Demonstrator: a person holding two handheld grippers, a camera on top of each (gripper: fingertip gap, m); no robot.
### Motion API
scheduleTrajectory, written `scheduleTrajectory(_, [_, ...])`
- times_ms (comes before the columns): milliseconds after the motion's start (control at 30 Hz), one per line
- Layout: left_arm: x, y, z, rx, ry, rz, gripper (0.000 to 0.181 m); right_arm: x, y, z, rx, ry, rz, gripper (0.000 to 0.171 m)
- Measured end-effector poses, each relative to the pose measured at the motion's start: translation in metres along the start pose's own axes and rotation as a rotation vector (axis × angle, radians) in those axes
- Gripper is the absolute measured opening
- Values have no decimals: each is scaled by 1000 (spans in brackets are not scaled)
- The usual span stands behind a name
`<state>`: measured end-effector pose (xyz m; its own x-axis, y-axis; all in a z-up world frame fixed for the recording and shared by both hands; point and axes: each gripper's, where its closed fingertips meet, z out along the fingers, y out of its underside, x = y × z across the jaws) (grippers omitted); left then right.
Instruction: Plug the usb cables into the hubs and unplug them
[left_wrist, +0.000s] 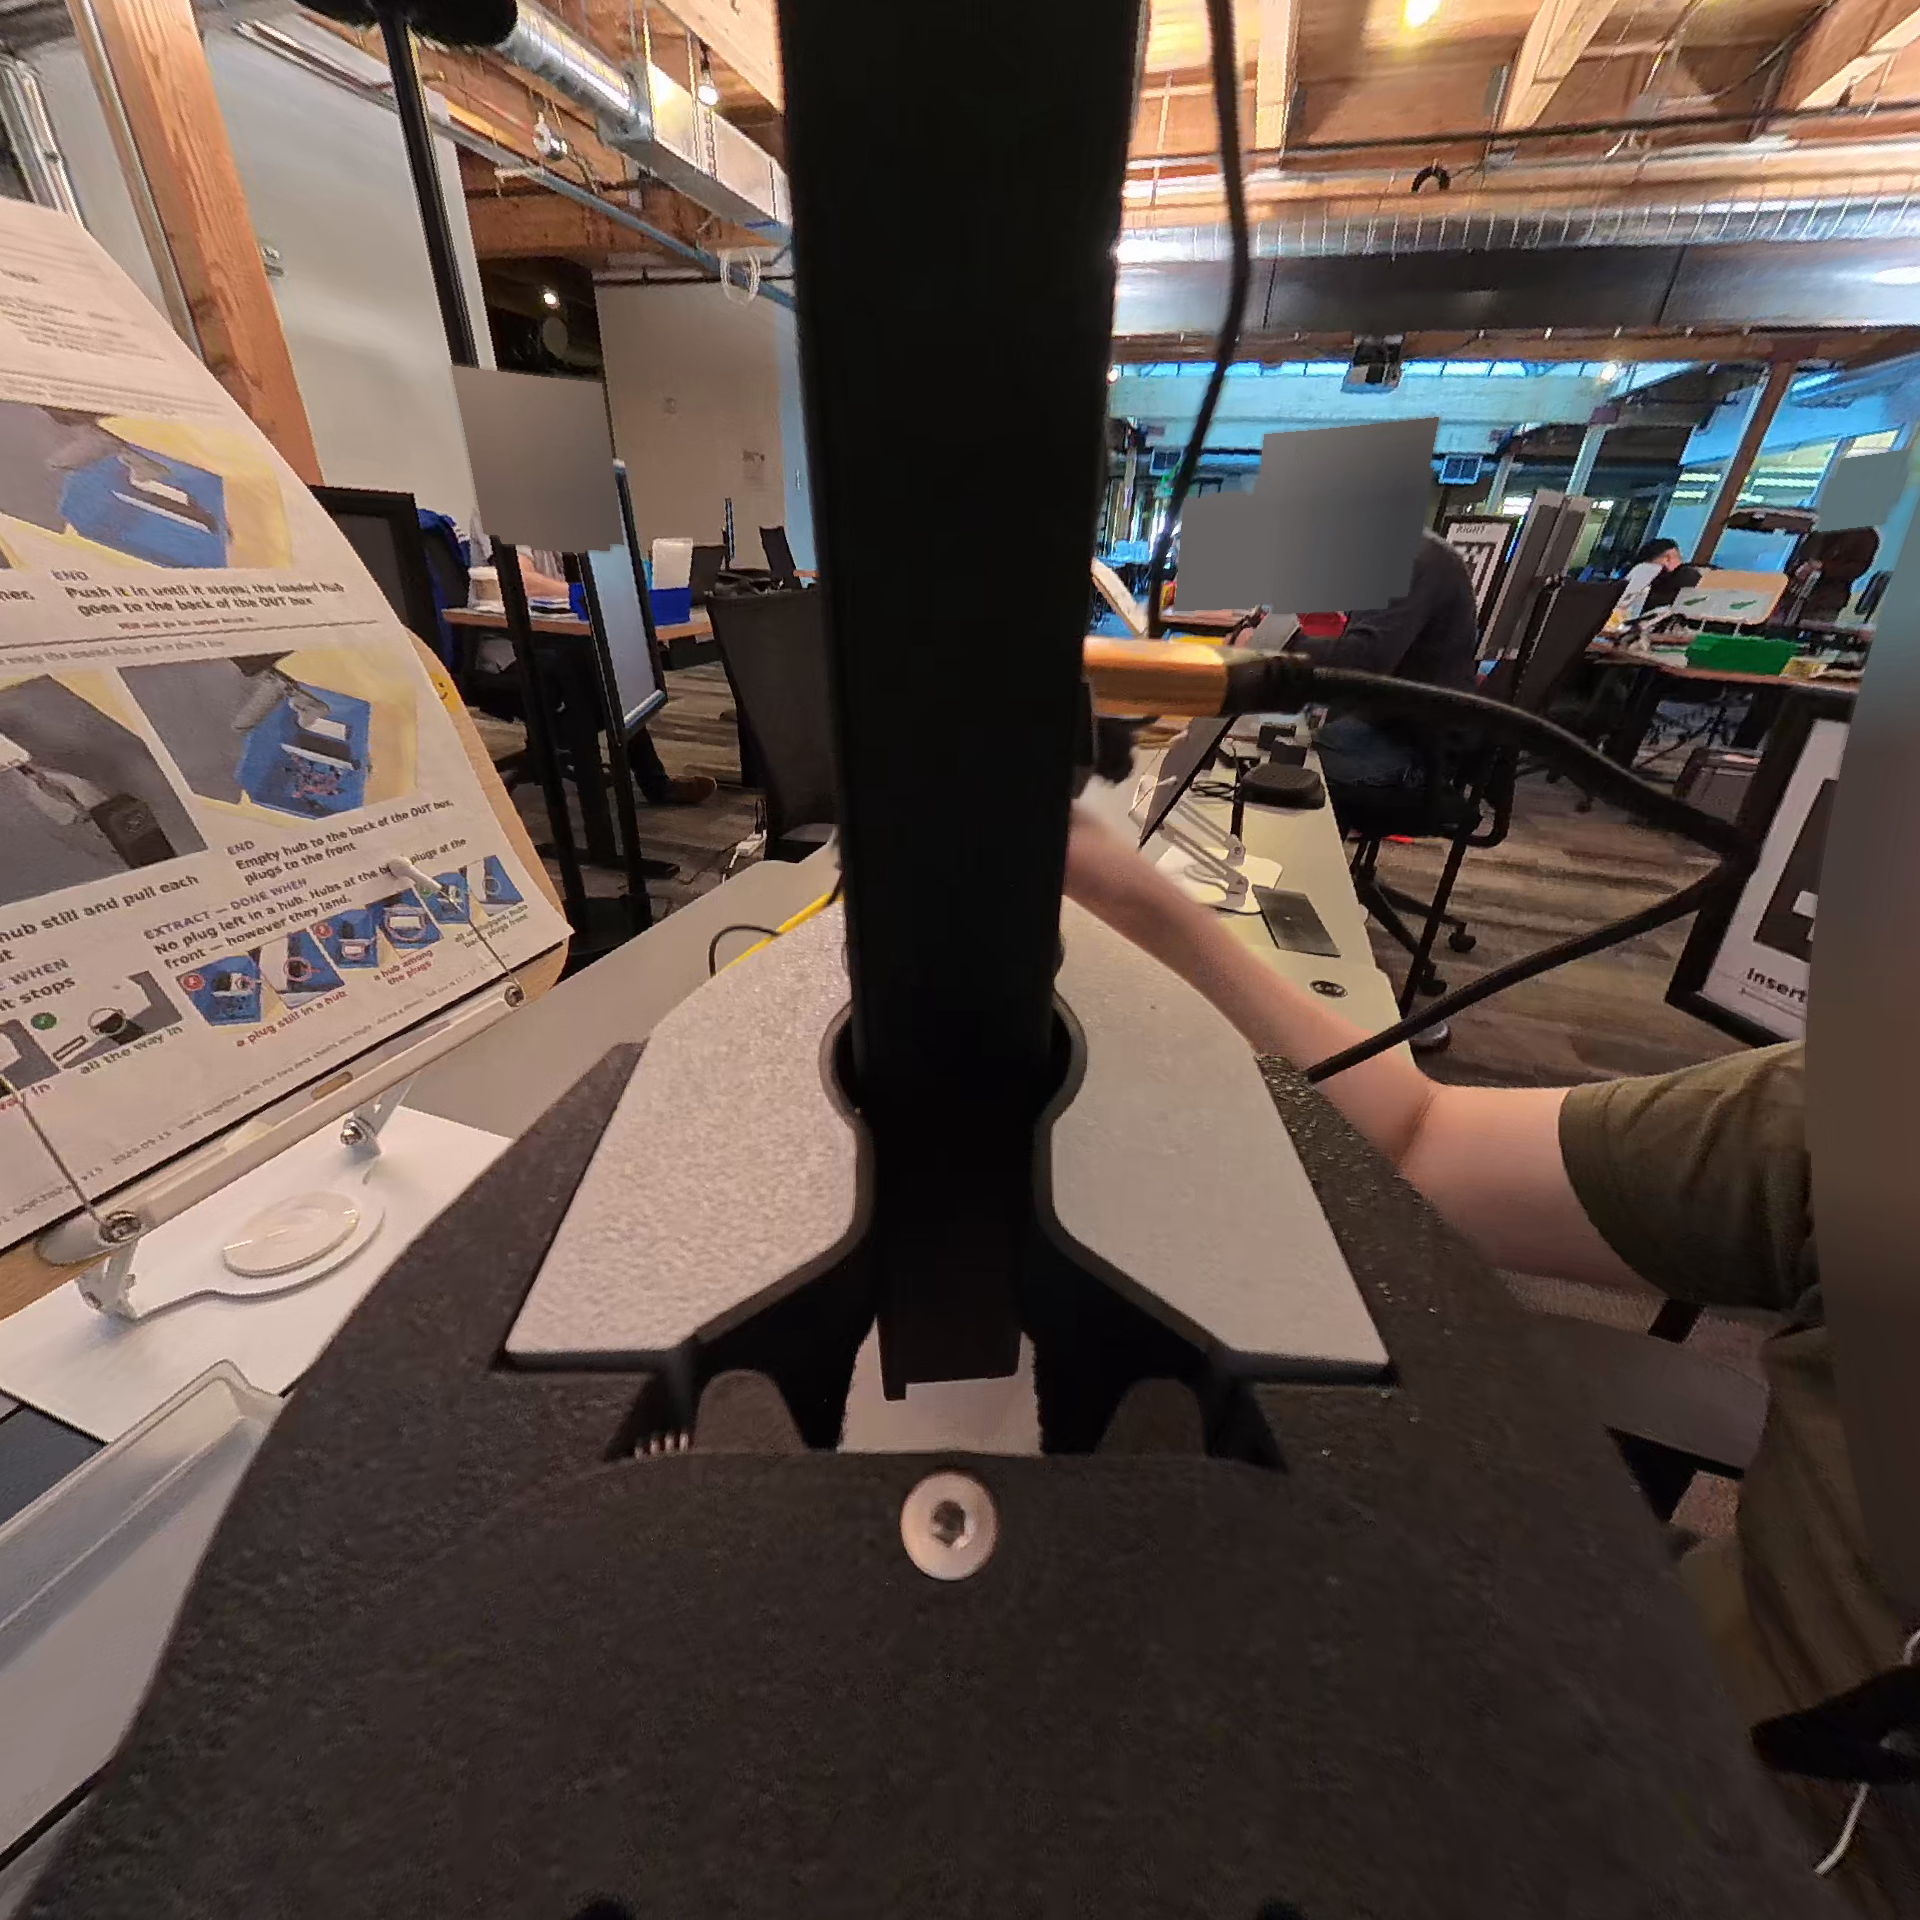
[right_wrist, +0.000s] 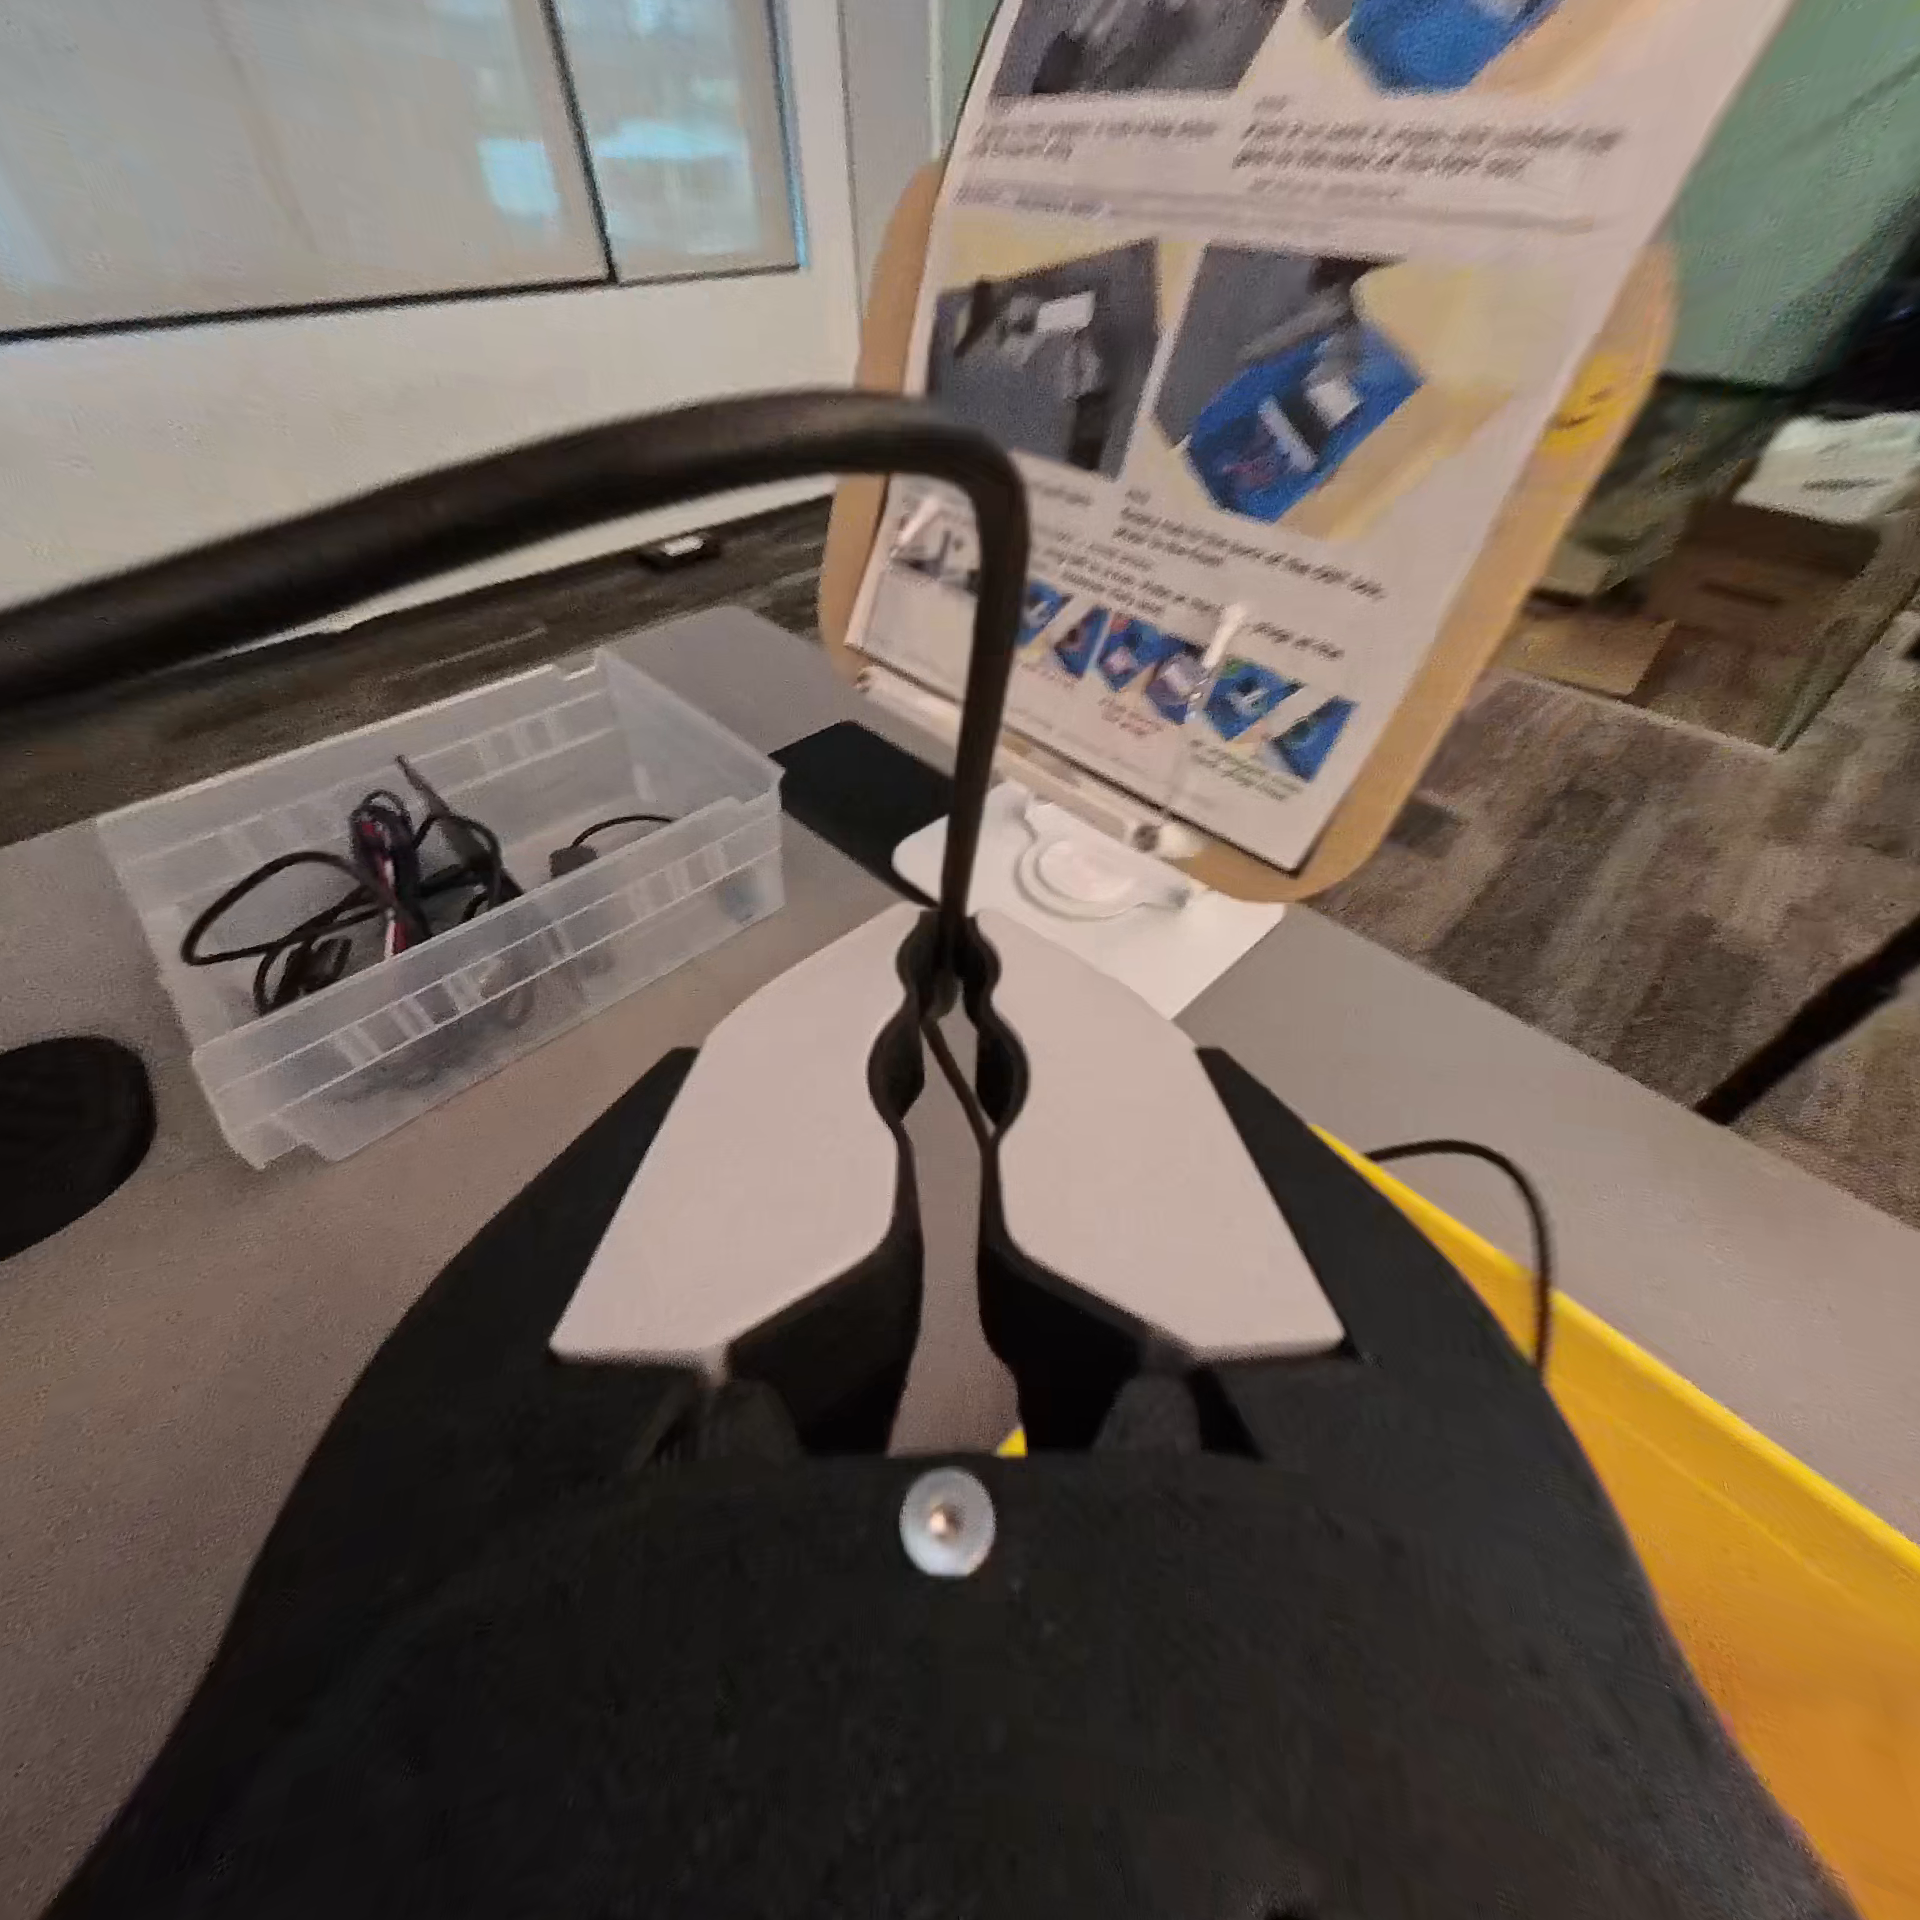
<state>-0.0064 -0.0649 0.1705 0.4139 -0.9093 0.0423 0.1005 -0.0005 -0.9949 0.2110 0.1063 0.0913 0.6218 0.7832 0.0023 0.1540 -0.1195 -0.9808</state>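
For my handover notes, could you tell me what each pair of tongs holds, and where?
Left tongs: long black bar-shaped hub, lower end. Right tongs: thin black cable.

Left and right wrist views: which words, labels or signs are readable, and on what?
Writing is not copied here, only what bears it.
Instruction sheet on its stand: printed captions, sharp in the left wrist view, blurred in the right.
Framed sign at the left view's right edge: cut off.
Marker board far behind: too small.

printed instruction sheet on a tilted stand, grey table, yellow bin at right, office chairs behind.
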Motion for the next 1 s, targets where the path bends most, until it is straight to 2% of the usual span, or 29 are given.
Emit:
scheduleTrajectory(200, [4, 13, 16, -54, 10, 5, 27, 55, -42, -86, 277, 221, -24, 4])
scheduleTrajectory(400, [6, 26, 30, -104, 20, 8, 27, 65, -71, -151, 477, 310, -28, 4])
scheduleTrajectory(500, [7, 31, 35, -119, 25, 6, 27, 73, -66, -164, 441, 374, -47, 4])
scheduleTrajectory(633, [7, 36, 39, -137, 25, 2, 26, 66, -74, -174, 515, 319, -30, 4])
scheduleTrajectory(1000, [11, 42, 44, -164, 38, 7, 26, 68, -80, -209, 576, 352, -7, 4])
